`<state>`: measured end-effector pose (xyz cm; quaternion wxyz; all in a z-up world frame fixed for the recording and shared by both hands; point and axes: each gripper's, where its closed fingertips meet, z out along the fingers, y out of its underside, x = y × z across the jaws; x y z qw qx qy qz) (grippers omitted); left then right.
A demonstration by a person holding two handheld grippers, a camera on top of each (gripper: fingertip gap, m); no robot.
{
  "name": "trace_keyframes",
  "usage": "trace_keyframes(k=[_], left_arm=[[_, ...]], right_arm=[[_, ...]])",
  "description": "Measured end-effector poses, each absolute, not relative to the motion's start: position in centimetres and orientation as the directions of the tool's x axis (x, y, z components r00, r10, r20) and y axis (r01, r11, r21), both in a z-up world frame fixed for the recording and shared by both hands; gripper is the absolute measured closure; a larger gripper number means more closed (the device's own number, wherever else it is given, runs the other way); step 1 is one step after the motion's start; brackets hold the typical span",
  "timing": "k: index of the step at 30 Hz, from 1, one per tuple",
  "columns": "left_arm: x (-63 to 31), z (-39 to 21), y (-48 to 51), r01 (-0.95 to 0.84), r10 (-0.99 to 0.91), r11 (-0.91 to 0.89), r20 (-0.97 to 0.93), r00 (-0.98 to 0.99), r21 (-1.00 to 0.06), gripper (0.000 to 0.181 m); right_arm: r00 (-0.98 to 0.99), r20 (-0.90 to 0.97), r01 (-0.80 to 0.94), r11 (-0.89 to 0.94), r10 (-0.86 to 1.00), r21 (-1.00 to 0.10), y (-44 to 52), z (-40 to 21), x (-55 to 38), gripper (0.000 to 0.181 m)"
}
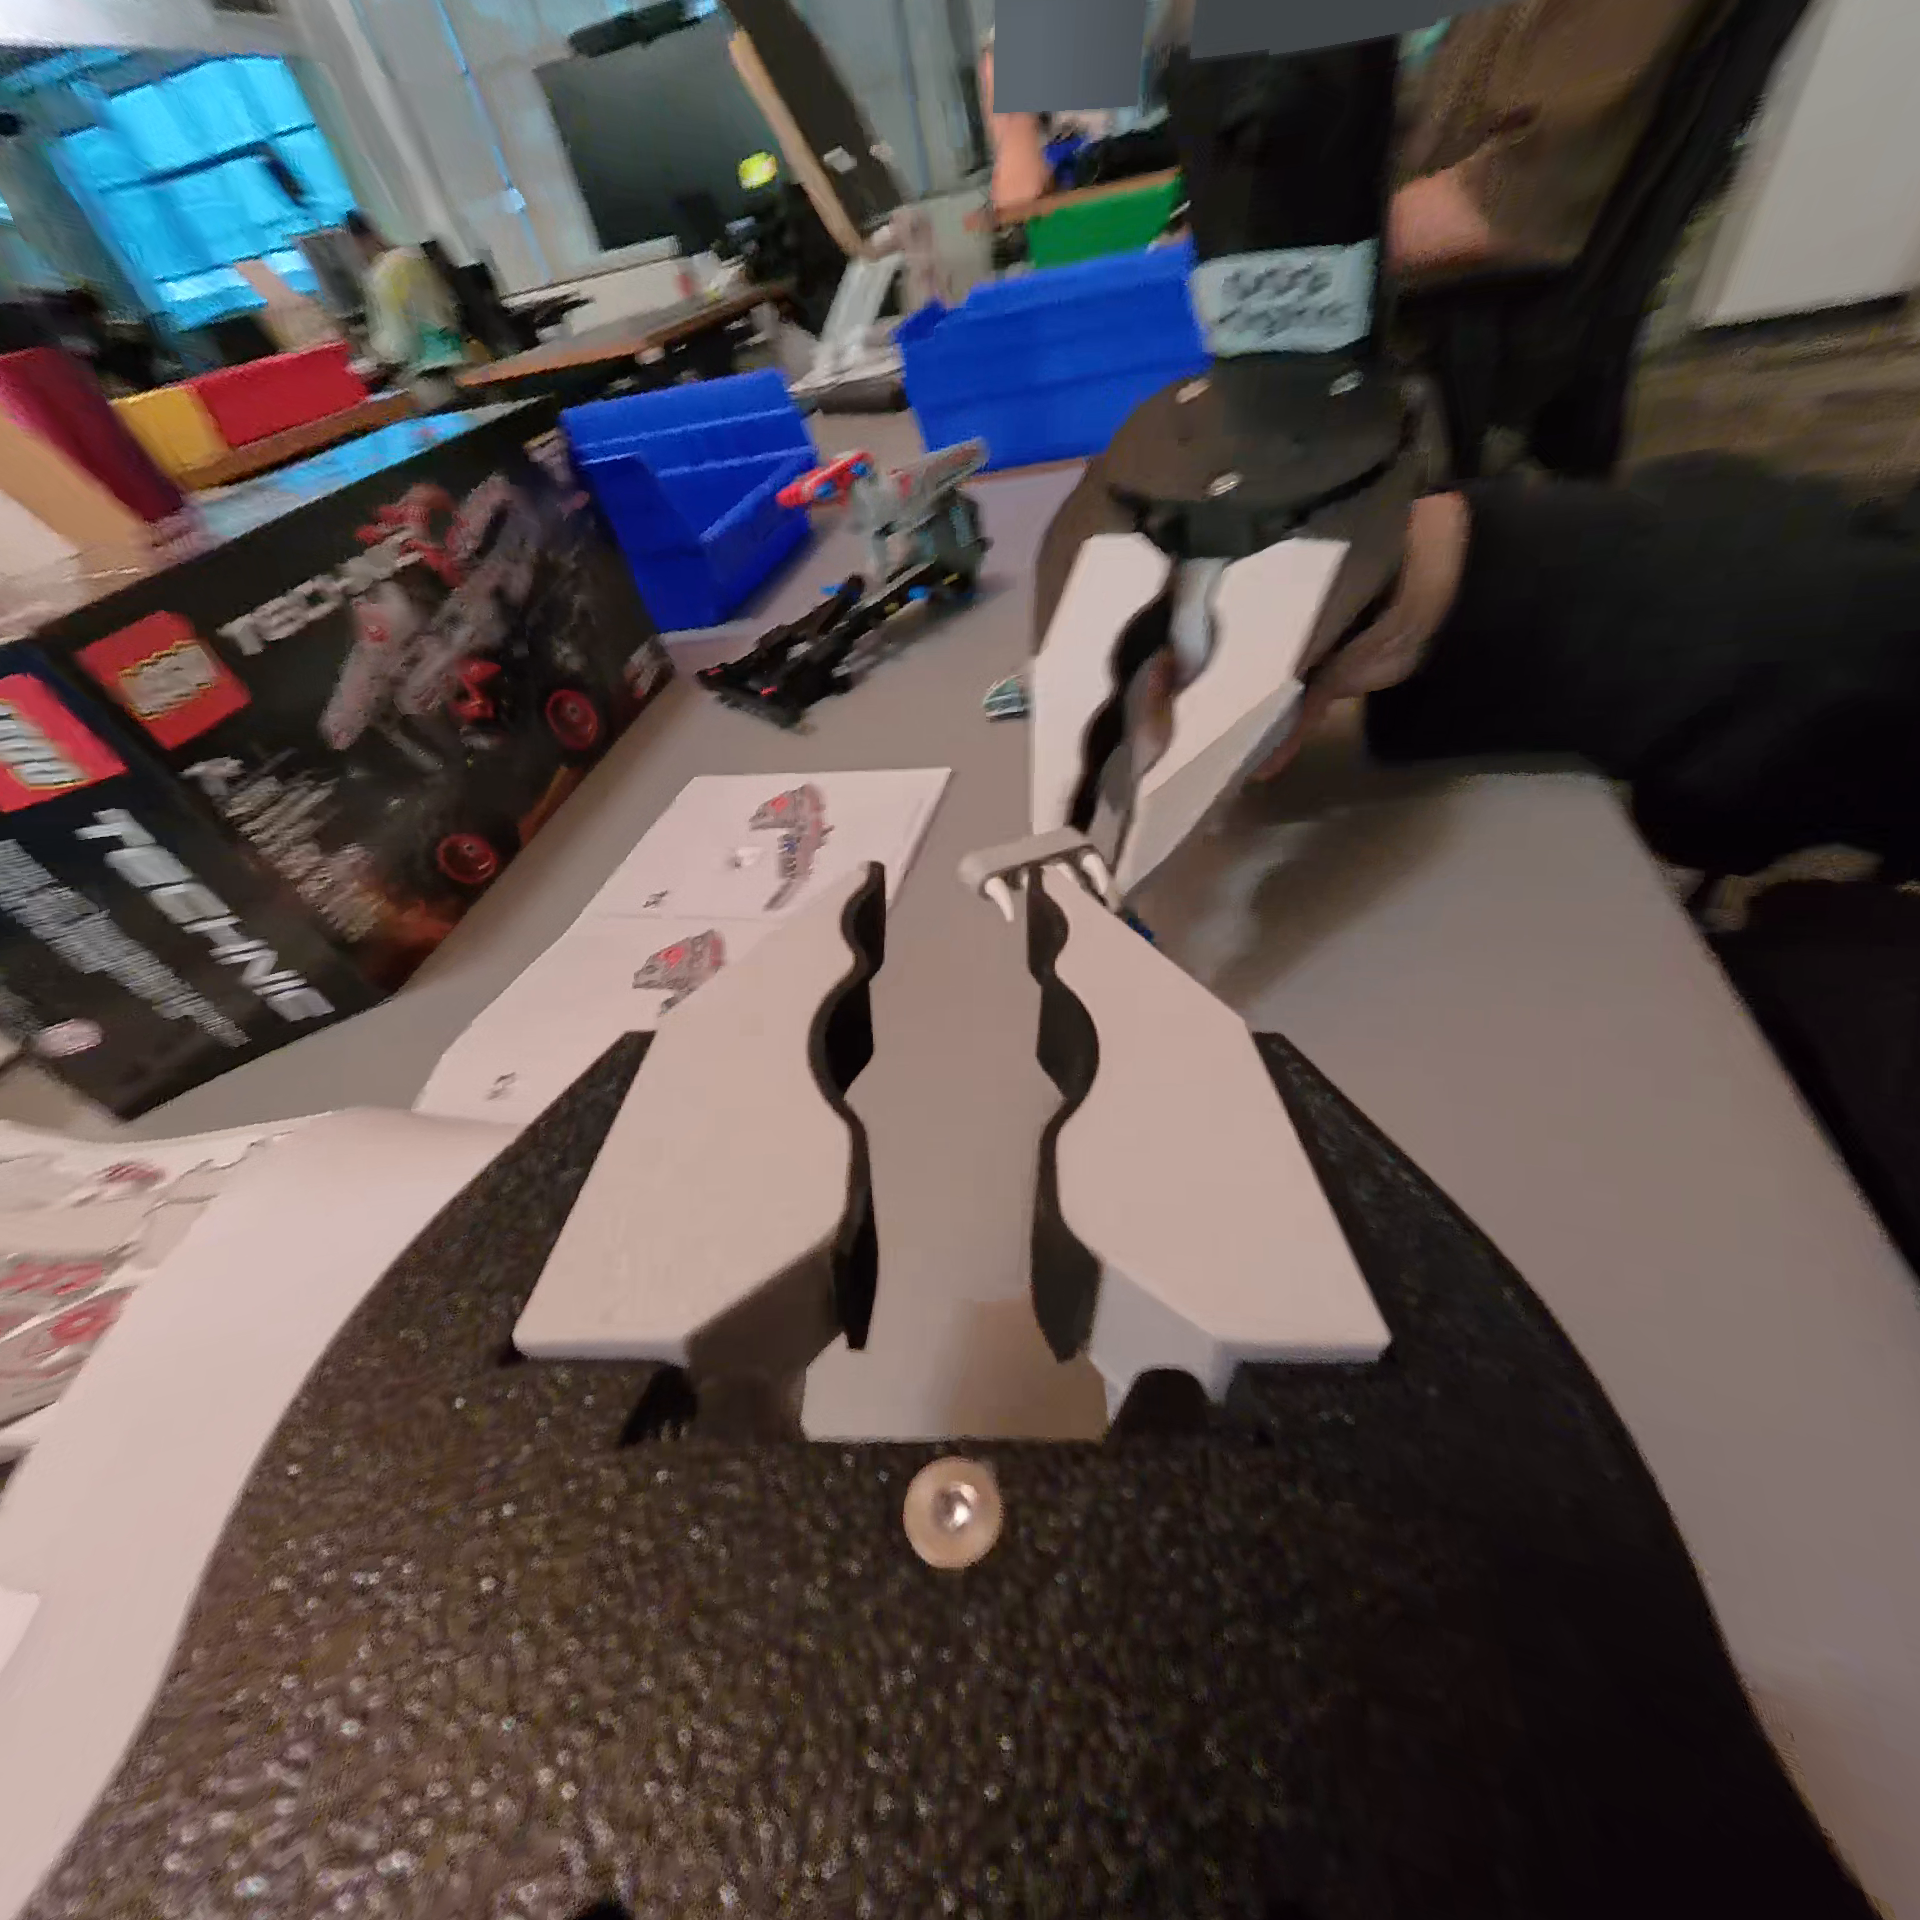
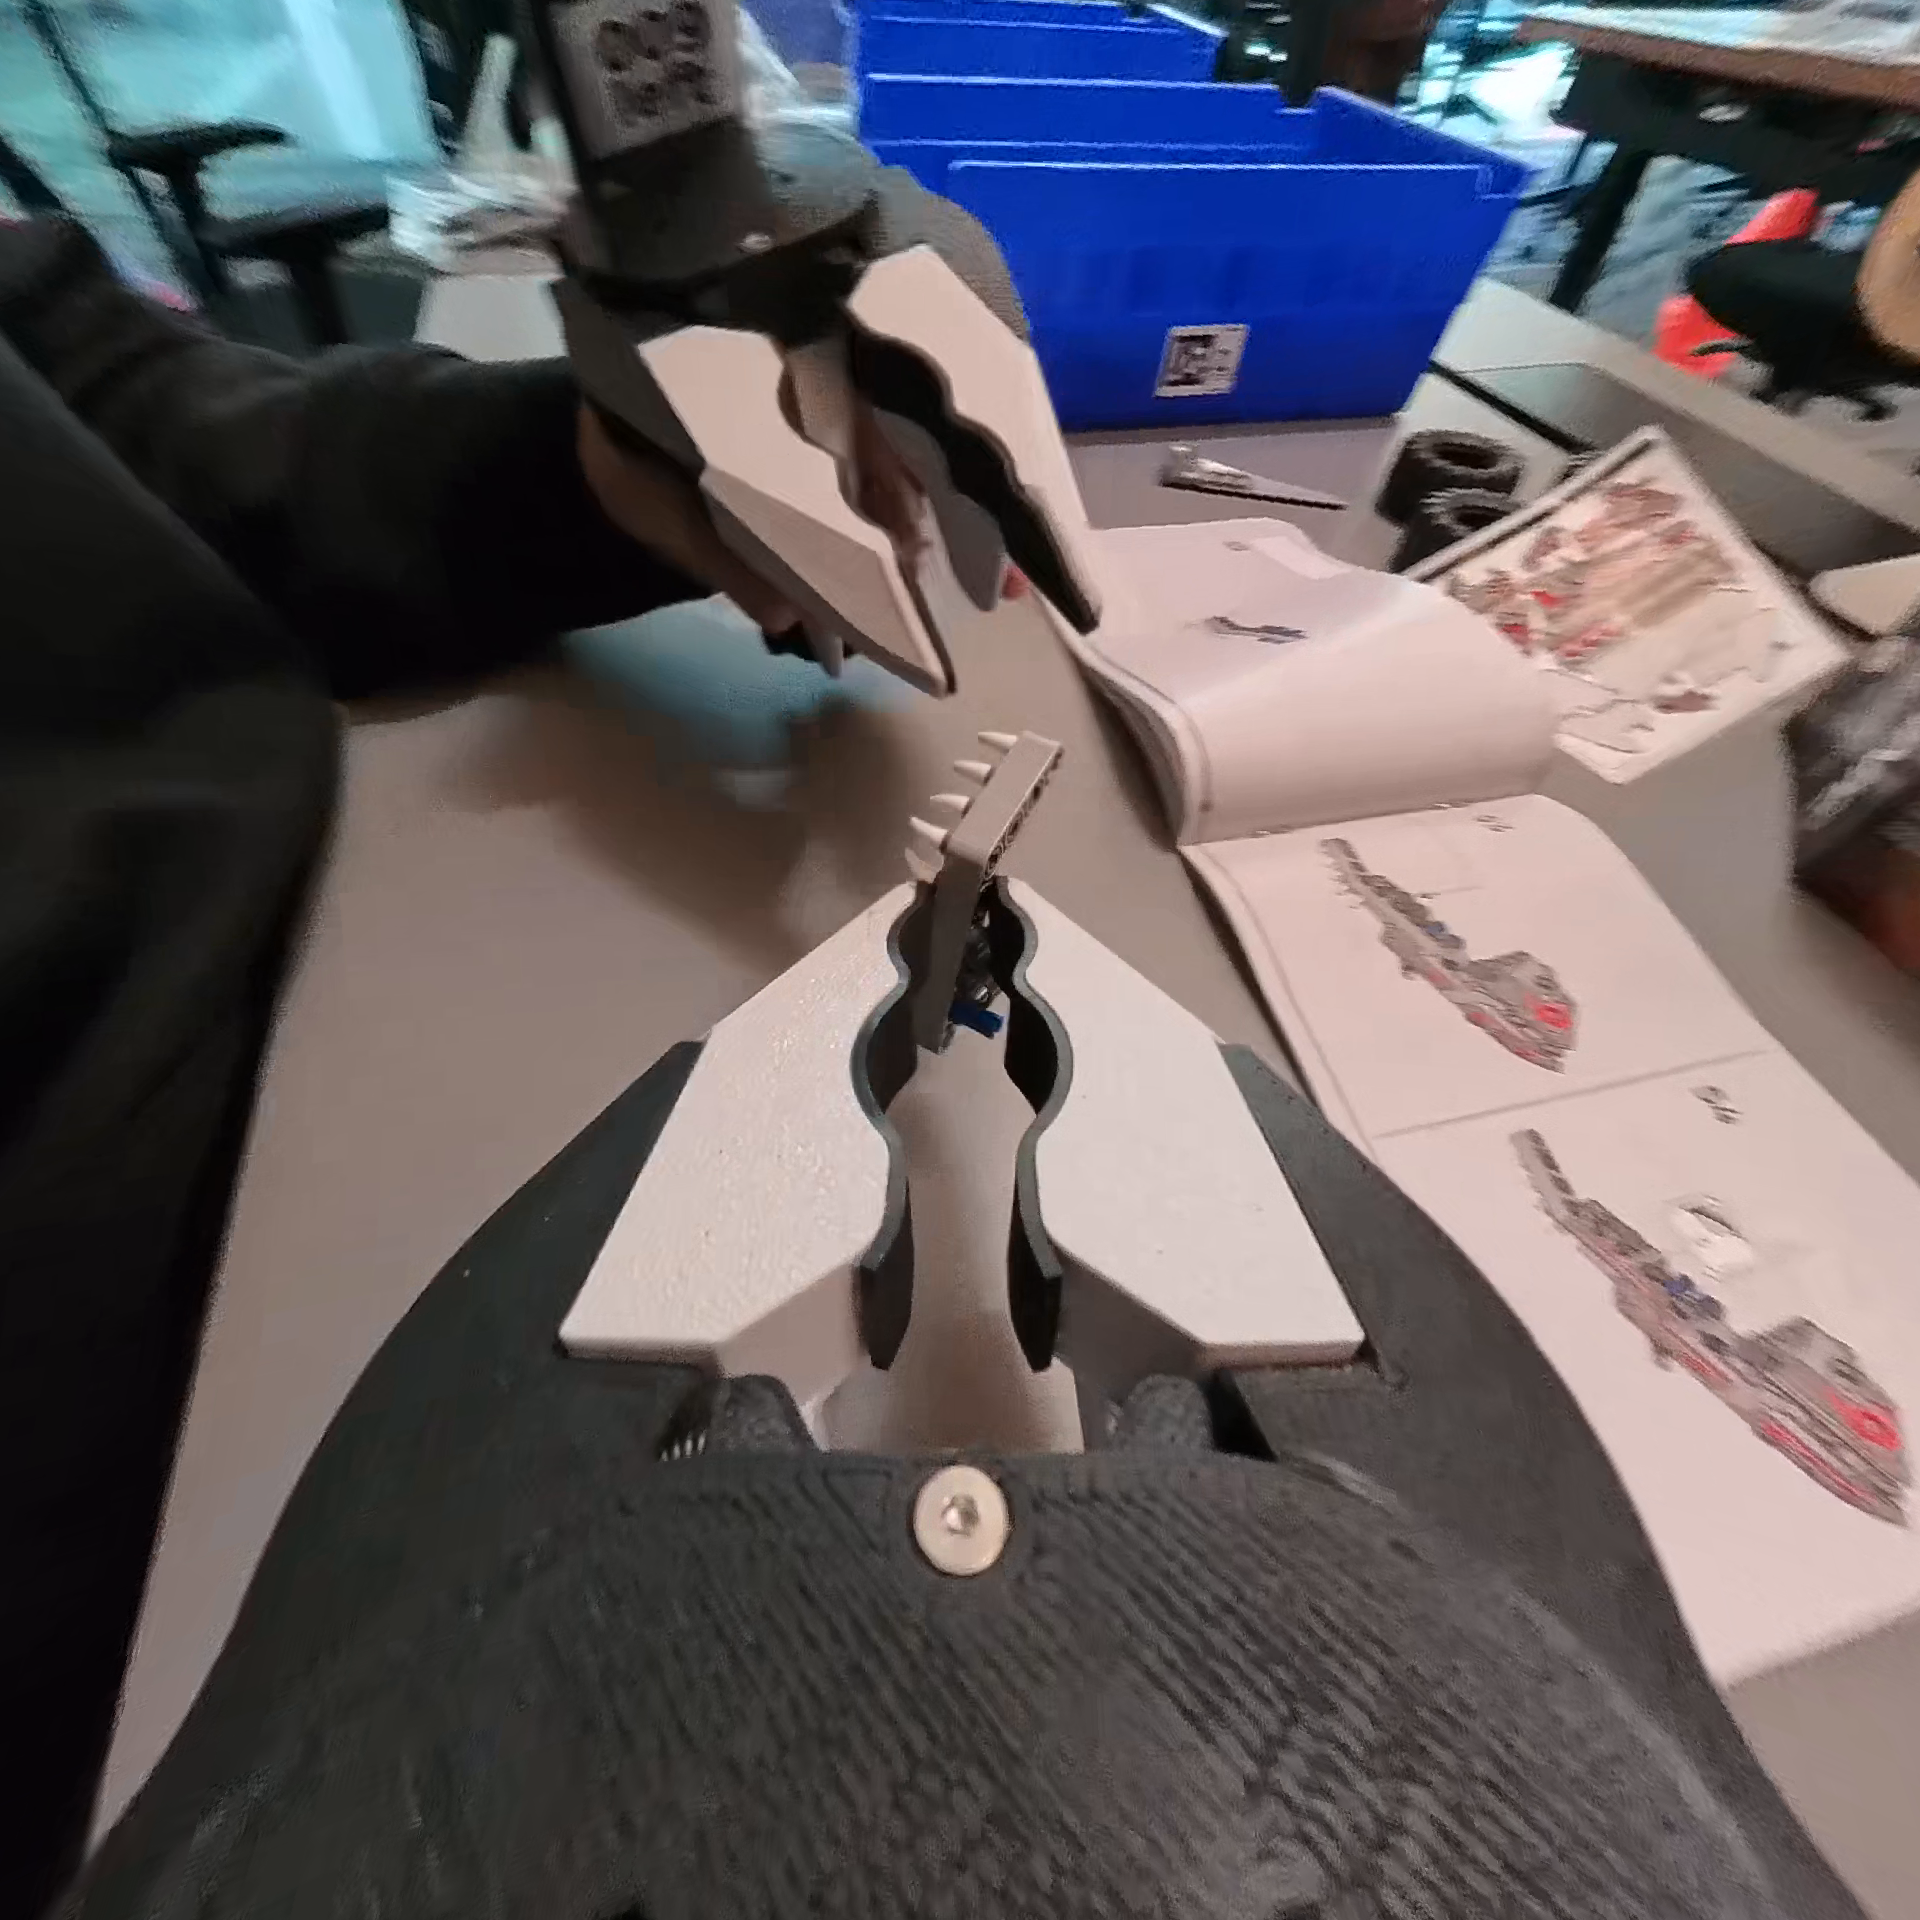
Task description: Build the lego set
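1. Right tongs (image 2: 961,914) are clamped on a grey toothed piece (image 2: 982,821), held above the counter (image 2: 520,935).
2. Left tongs (image 1: 956,914) gape wide and empty, tips just beside the piece.
3. Likely a handover or alignment step; next the left tongs must close squarely on it.
4. Only the left view shows the box (image 1: 312,748) and part-built model (image 1: 894,561); the right view shows the manual (image 2: 1507,1039) more fully.

Hand-held gripper (image 2: 961,914): white wavy fingers, black textured body, silver screw; black sleeve (image 2: 156,727).
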<state>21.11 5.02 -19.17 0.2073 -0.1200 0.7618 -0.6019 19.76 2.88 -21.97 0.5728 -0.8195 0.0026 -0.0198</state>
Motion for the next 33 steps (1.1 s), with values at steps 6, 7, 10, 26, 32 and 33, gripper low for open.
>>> trace_keyframes(k=[6,7,10,26,32,33], left_arm=[[17.6,-20.4,5.0,0.063,-0.184,0.275,-0.117,-0.976,-0.959,0.146],[17.2,-20.6,4.8,0.062,-0.166,0.283,-0.112,-0.98,-0.957,0.145],[15.9,-20.2,4.0,0.072,-0.105,0.254,-0.101,-0.989,-0.965,0.146],[13.3,-20.3,2.2,0.133,0.017,0.246,-0.133,-0.991,-0.96,0.165],[13.4,-20.5,2.3,0.127,0.014,0.256,-0.128,-0.992,-0.958,0.165],[13.4,-20.4,2.3,0.121,0.014,0.256,-0.122,-0.992,-0.959,0.165]], right_arm=[[0.948,-0.171,-0.082,-0.314,0.268,-0.946,2.3,-21.1,16.8,0.172],[0.932,-0.185,-0.082,-0.314,0.313,-0.946,2.1,-21.0,16.2,0.173],[0.905,-0.179,-0.047,-0.328,0.385,-0.944,1.8,-21.1,15.0,0.172],[0.885,-0.068,0.083,-0.301,0.46,-0.95,1.3,-21.4,13.2,0.172],[0.885,-0.085,0.079,-0.327,0.458,-0.942,1.4,-21.8,13.2,0.172],[0.885,-0.084,0.081,-0.329,0.458,-0.941,1.4,-21.8,13.2,0.172]])
